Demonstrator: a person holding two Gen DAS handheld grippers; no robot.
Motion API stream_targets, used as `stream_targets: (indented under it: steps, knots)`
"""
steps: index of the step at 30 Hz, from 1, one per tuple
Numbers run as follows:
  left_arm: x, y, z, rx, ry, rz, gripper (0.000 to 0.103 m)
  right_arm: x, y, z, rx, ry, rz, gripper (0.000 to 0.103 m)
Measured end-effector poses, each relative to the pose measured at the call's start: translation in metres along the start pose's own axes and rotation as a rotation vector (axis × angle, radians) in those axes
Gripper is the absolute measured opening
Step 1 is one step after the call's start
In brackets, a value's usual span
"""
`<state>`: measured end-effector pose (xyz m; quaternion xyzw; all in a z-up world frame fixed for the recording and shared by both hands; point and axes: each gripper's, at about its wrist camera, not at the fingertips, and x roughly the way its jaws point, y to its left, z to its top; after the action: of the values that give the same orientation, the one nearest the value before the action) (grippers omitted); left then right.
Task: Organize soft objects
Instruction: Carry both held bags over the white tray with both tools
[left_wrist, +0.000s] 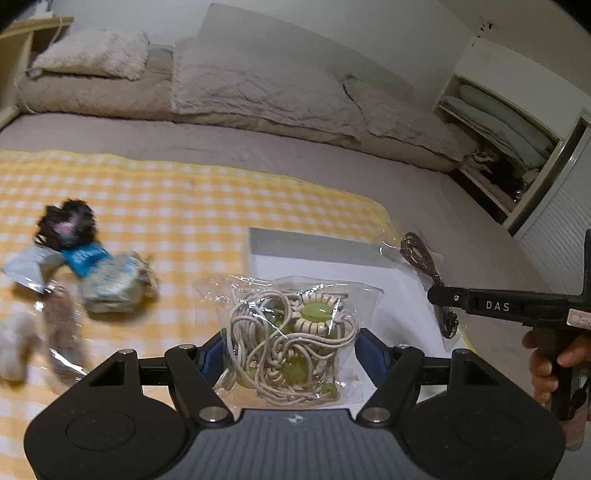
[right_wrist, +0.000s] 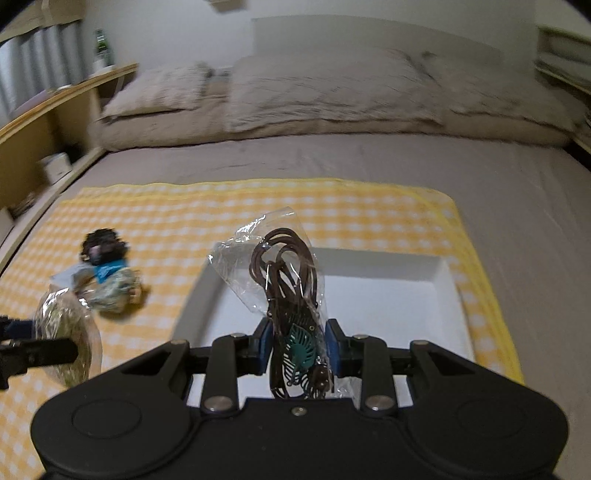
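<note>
Both tongs carry loads: right tongs (right_wrist: 297, 350) clamped on the brown cord packet (right_wrist: 284, 280), its long axis toward 12 o'clock over the white tray (right_wrist: 388, 291), left tongs (left_wrist: 291, 350) clamped on the beige cord packet (left_wrist: 288, 332), tray at 12 o'clock.

Dim, flat indoor light — motion blur at left, fisheye-bent edges.

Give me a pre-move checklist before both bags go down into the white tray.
1. Left tongs gripping the bag of beige cord with green beads: ok, blue pads press both sides.
2. Right tongs gripping the bag of brown cord with the teal leaf: ok, pinched between the pads.
3. White tray open to receive: ok, no item lies in the part that shows.
4. Tray under the right bag: ok, it sits directly beyond the tongs.
5. Tray under the left bag: cannot tell, the bag hides much of it.
6. Other items on the yellow checked cloth clear of the tray: ok, they lie to its left.
</note>
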<state>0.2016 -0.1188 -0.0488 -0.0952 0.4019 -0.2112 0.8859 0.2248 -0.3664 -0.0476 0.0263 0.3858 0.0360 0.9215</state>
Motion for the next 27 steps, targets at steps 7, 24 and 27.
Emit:
stream_targets:
  steps: [7, 24, 27]
  knots:
    - [0.038, -0.014, -0.007, -0.105, 0.08, -0.081, 0.072, 0.01, -0.044, -0.015, 0.121, 0.055, -0.074, 0.032]
    - [0.098, -0.017, -0.019, -0.221, 0.2, -0.042, 0.074, 0.047, -0.105, -0.041, 0.29, 0.203, -0.168, 0.033]
    - [0.101, -0.016, -0.02, -0.225, 0.215, -0.036, 0.082, 0.051, -0.105, -0.043, 0.286, 0.222, -0.189, 0.037]
